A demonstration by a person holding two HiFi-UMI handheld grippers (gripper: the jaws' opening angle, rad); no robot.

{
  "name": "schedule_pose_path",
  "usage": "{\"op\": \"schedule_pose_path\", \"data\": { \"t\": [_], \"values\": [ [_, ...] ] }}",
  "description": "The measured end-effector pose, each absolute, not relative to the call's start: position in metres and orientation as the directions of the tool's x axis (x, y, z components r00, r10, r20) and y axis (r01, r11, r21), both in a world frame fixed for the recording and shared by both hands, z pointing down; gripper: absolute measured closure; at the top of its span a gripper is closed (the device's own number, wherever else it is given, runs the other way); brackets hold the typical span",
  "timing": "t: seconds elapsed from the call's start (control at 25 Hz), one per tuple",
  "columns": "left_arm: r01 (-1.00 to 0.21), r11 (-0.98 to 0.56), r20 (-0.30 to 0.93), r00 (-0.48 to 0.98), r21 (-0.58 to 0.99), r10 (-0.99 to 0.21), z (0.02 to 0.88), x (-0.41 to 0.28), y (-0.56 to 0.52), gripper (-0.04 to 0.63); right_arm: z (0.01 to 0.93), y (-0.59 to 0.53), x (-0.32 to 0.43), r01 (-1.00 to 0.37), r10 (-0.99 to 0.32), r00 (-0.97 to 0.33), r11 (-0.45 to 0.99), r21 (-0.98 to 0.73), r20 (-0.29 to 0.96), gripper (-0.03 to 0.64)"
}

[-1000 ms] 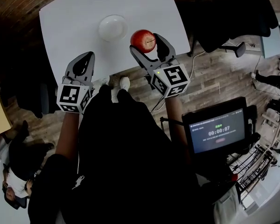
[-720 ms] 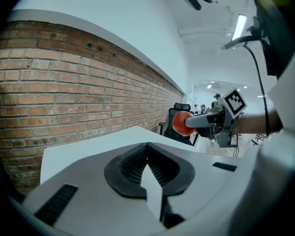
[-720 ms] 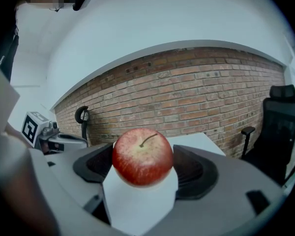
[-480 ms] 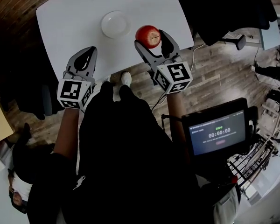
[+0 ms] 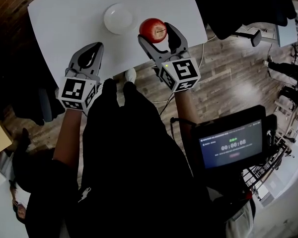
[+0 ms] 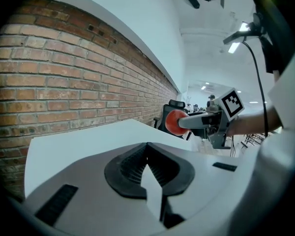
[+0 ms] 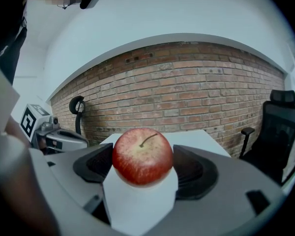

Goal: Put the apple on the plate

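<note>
- Right fingers first: the two dark pads (image 7: 192, 168) are spread wide and pressed on either side of the apple (image 7: 142, 156), which sits stem-up between them.
- The right gripper (image 5: 156, 32) has the fruit firmly. It is red, with a paler yellow patch around the stem.
- From the head view, the apple (image 5: 152, 29) hangs over the near part of the white table (image 5: 69, 29). It is just beside the plate (image 5: 118, 18), to its right and not on it.
- I cannot tell from these angles whether the apple is clear of the tabletop.
- The plate is small, round and white (it nearly vanishes against the tabletop), and nothing lies on it.
- Over to the left gripper (image 5: 92, 53): its ribbed pads (image 6: 132, 163) meet at the tips with nothing between them, only a sliver of white table showing through lower down.
- It hovers at the table's near edge, well apart from the plate.
- Its own view looks across the table and catches the apple (image 6: 174, 122) held out in the other gripper.
- Further out, a brick wall (image 7: 187, 97) runs behind the table and a black office chair (image 7: 278, 127) stands to the right.
- Down by the person's right side, a monitor (image 5: 232, 144) glows above the wooden floor (image 5: 223, 78).
</note>
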State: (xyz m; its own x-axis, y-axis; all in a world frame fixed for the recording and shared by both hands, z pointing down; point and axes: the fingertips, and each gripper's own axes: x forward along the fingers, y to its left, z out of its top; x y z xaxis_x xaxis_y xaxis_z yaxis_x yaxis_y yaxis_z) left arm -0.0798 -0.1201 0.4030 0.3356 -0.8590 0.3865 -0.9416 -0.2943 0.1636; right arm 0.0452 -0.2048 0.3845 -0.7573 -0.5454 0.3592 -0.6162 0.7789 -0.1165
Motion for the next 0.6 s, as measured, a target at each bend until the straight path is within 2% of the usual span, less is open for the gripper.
{"op": "schedule_pose_path", "data": {
  "t": [0.6],
  "values": [
    [-0.934, -0.286, 0.418, 0.353, 0.216, -0.837, 0.447, -0.094, -0.134, 0.589, 0.428, -0.215, 0.004, -0.562, -0.478, -0.764, 0.823, -0.081, 0.434, 0.238]
  ]
}}
